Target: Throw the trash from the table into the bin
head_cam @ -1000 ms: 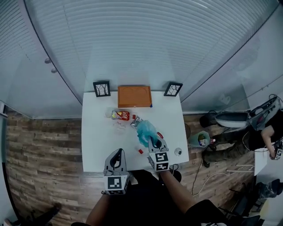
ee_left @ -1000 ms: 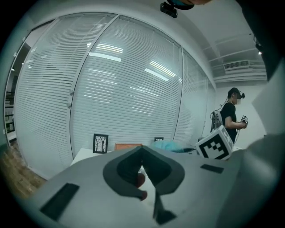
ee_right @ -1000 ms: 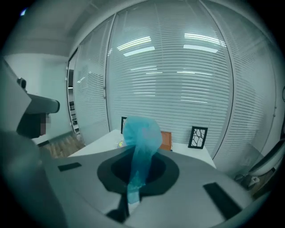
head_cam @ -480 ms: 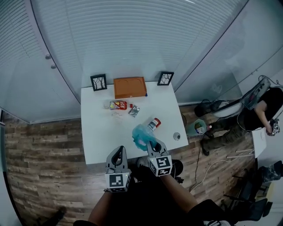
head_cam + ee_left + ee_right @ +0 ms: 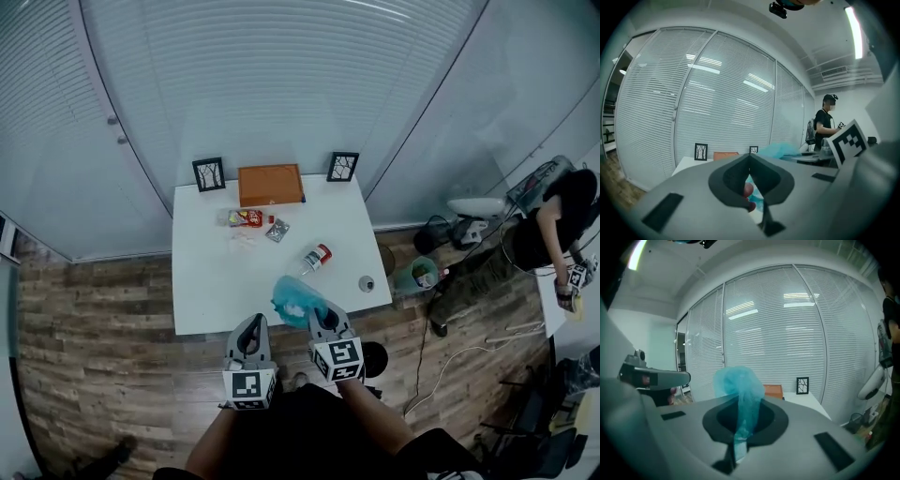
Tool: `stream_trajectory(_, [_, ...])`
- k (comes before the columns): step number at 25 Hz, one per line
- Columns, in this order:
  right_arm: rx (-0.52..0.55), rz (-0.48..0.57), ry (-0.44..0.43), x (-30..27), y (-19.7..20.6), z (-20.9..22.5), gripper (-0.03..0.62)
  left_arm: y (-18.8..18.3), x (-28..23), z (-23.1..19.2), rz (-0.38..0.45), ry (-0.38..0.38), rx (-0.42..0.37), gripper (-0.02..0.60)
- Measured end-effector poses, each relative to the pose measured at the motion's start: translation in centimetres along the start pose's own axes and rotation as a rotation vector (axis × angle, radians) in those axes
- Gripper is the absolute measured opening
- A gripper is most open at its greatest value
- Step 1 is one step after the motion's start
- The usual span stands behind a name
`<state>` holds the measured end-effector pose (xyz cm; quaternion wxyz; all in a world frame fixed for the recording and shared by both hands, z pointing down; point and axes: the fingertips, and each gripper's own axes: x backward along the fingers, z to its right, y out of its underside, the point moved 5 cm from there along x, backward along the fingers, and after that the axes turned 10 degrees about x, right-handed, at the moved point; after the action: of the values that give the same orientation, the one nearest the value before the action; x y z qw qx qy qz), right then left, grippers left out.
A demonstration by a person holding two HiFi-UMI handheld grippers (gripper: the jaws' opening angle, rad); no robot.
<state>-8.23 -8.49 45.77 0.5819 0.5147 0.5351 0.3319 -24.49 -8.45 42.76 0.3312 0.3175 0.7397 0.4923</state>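
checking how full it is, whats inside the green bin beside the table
The green bin holds a few bits of trash, pale with a touch of red, too small to name. Whatever lies lower is hidden by them and by the bin's wall.

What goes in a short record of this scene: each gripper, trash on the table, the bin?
Right gripper: shut on blue bag
Left gripper: shut, empty
Trash on table: bottle, snack packet, foil wrapper
Bin: on the floor, right of the table
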Motion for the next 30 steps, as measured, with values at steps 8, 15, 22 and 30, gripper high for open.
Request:
stream_trajectory(8, [-0.021, 0.041, -0.02, 8.0, 1.5, 0.6, 0.006, 3.0, 4.8, 6.3, -0.036, -0.032, -0.006, -0.002])
stream_trajectory(15, [-0.056, 0.032, 0.026, 13.8, 3.6, 1.9, 0.006, 4.5, 6.4, 10.6, -0.062, 0.03, -0.045, -0.002])
stream_trajectory(22, [-0.081, 0.015, 0.149, 15.5, 5.0, 2.5, 0.006, 4.4, 3.3, 11.8, -0.099, 0.188, -0.082, -0.002])
stream_trajectory(30, [-0.157, -0.005, 0.345, 18.1, 6.2, 3.9, 0.006, 5.3, -1.7, 14.3, -0.163, 0.45, -0.104, -0.003])
